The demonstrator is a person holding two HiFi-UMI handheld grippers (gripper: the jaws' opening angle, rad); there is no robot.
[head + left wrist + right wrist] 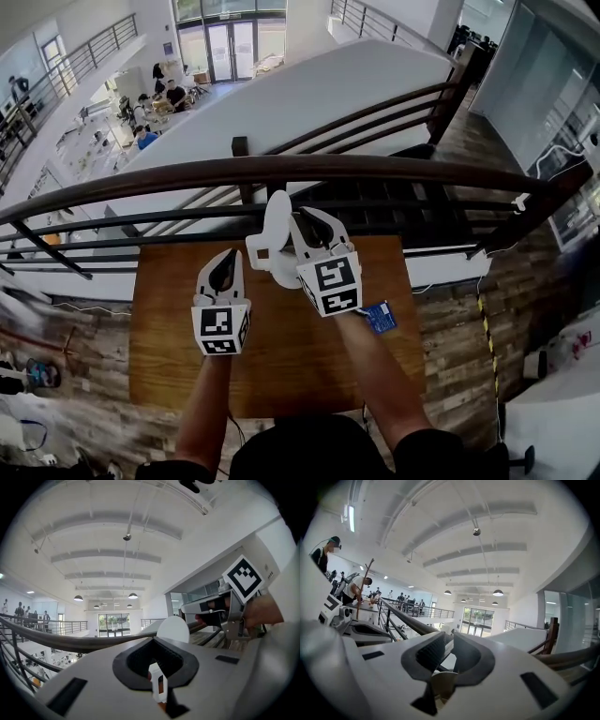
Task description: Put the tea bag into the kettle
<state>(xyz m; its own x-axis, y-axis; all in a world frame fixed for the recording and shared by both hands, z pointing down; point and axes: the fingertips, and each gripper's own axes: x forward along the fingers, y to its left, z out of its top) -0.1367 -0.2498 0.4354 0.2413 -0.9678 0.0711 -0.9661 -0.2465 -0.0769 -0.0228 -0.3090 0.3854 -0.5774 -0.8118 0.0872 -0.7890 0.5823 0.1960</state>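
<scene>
While your left gripper (223, 270) hangs with its jaws closed on nothing I can make out, the white kettle (272, 248) stands just right of it, lid up. Your right gripper (314, 232), jaws slightly apart and empty, is beside the kettle. What looks like the blue tea bag (380, 317) lies behind it by your right forearm, nearer that hand.
</scene>
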